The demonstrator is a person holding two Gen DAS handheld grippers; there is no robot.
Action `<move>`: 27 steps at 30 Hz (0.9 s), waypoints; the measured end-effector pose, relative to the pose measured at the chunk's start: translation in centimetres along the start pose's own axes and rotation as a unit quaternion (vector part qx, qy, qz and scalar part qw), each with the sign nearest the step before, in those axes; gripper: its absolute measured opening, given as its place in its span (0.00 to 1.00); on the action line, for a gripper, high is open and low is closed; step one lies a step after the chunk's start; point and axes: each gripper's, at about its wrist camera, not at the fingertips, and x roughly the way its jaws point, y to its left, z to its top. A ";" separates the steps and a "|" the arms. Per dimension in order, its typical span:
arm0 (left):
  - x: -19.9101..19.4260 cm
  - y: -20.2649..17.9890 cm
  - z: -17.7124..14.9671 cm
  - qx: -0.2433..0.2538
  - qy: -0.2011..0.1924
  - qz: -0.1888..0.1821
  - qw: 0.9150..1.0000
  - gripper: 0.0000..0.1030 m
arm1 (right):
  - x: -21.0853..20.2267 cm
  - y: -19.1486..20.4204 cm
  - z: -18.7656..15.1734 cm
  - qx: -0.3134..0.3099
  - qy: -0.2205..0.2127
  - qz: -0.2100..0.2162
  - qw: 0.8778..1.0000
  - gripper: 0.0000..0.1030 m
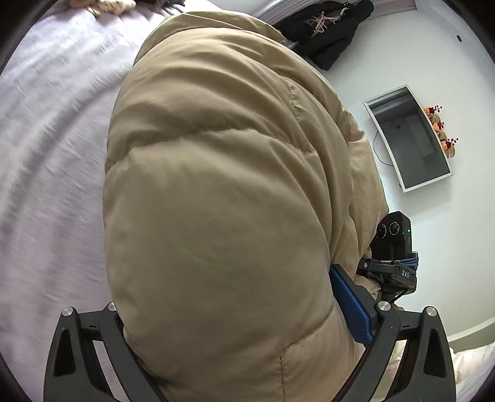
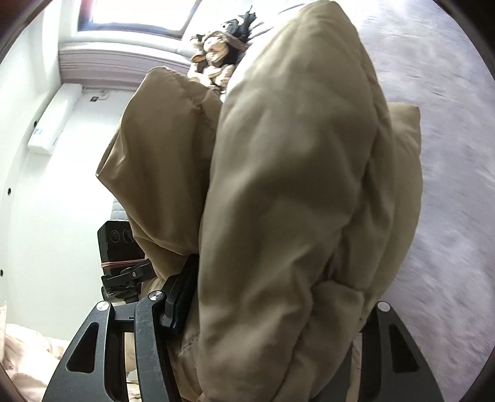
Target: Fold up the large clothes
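Note:
A tan puffer jacket [image 1: 216,185] fills the left wrist view and hangs lifted above a lilac bed sheet [image 1: 46,154]. My left gripper [image 1: 235,334] is shut on its padded edge; one blue finger pad [image 1: 349,306] shows at the right, the other is hidden by fabric. In the right wrist view the same jacket [image 2: 294,201] bulges between the fingers. My right gripper [image 2: 263,309] is shut on it; its left finger [image 2: 179,297] shows, the right one is covered. Each view shows the other gripper's camera [image 1: 393,235] [image 2: 117,244] close by.
The lilac bed [image 2: 448,154] lies under the jacket. A black garment [image 1: 328,31] and a beige knit pile [image 2: 216,58] lie at the bed's far end. A white wall carries a monitor [image 1: 408,139] and flowers [image 1: 439,126]. A window [image 2: 133,15] is beyond.

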 end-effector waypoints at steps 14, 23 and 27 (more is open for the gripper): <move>-3.8 15.4 5.9 -0.057 0.012 0.083 0.995 0.96 | 17.5 1.0 -0.1 0.019 0.030 -0.001 0.999 0.60; -2.3 15.9 3.3 -0.064 0.001 0.110 0.992 0.98 | 17.9 -0.3 -2.2 0.044 0.056 -0.103 0.992 0.66; -1.9 15.2 3.3 -0.058 -0.003 0.126 0.990 0.98 | 12.5 0.4 -1.1 0.032 0.020 -0.157 0.987 0.66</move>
